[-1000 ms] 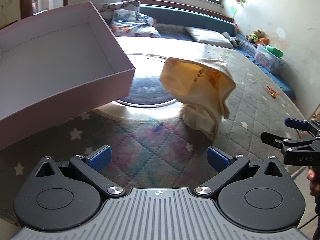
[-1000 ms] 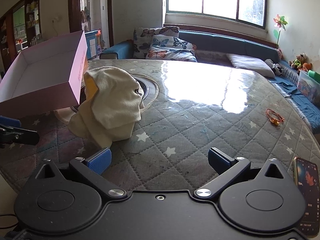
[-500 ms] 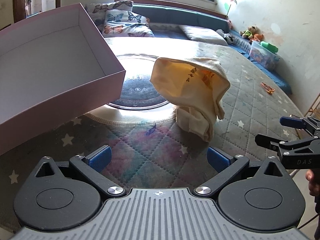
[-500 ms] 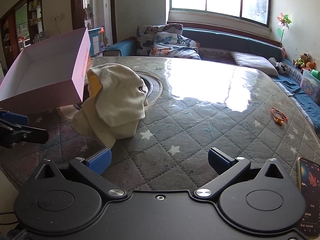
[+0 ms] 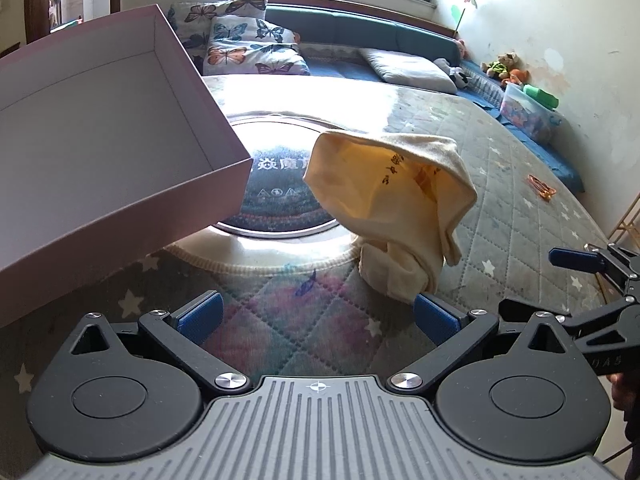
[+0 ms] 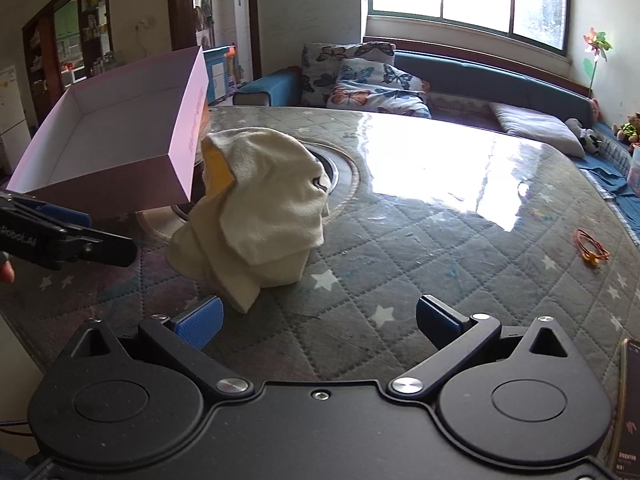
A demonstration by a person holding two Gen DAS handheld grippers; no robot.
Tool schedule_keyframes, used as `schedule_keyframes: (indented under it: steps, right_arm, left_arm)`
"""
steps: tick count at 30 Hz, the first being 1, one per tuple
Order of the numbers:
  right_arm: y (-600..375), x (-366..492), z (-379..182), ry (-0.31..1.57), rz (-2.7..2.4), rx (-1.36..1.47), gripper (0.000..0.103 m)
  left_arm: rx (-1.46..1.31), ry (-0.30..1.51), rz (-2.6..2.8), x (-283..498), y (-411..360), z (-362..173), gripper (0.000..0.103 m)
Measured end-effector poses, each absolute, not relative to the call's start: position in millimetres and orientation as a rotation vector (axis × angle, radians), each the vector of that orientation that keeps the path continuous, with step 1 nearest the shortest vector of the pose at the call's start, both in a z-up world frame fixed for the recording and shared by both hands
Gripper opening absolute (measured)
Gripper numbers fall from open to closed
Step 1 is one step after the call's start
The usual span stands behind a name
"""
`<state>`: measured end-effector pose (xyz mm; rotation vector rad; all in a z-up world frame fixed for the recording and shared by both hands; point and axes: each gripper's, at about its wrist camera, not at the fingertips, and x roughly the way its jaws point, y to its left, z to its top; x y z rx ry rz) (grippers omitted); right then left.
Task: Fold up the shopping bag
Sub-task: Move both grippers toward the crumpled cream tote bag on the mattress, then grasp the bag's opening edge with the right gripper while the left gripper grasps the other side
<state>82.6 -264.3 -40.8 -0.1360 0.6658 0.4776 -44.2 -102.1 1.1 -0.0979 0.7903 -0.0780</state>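
Cream shopping bag [image 5: 394, 208] stands crumpled, unfolded, on quilted tabletop [image 6: 460, 240] beside pink box [image 5: 100, 140]; left tongs [image 5: 316, 318] and right tongs [image 6: 318, 320] both gape empty, flanking it, likely for grabbing.

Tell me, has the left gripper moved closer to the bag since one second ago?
Yes. In the left wrist view the bag now looks larger and lower, near the right fingertip, so the open left gripper has moved forward toward it.
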Motion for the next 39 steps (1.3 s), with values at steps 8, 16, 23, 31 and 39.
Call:
schedule_keyframes:
  steps: [8,16,23,31,39]
  right_arm:
    - [-246.7,94.9,-35.5,0.664,0.536,-0.163,0.103]
    - [-233.4,102.0,-34.1,0.669,0.579,-0.179,0.093]
    - [-229.3,108.8,-31.2,0.673,0.599,-0.177,0.081]
    - [-230.3,114.3,-30.2,0.676,0.598,-0.182,0.067]
    - [-233.1,118.8,-29.1,0.675,0.585,-0.188,0.062]
  left_arm:
    - [-0.121,0.778,-0.08,-34.2,-108.0,7.5,0.103]
    - [-0.15,0.797,-0.085,-11.7,-105.9,11.1,0.097]
    - [-0.165,0.804,-0.085,8.3,-102.4,13.8,0.093]
    - [-0.173,0.817,-0.094,39.2,-100.6,14.8,0.09]
    - [-0.176,0.825,-0.094,57.0,-93.6,14.0,0.089]
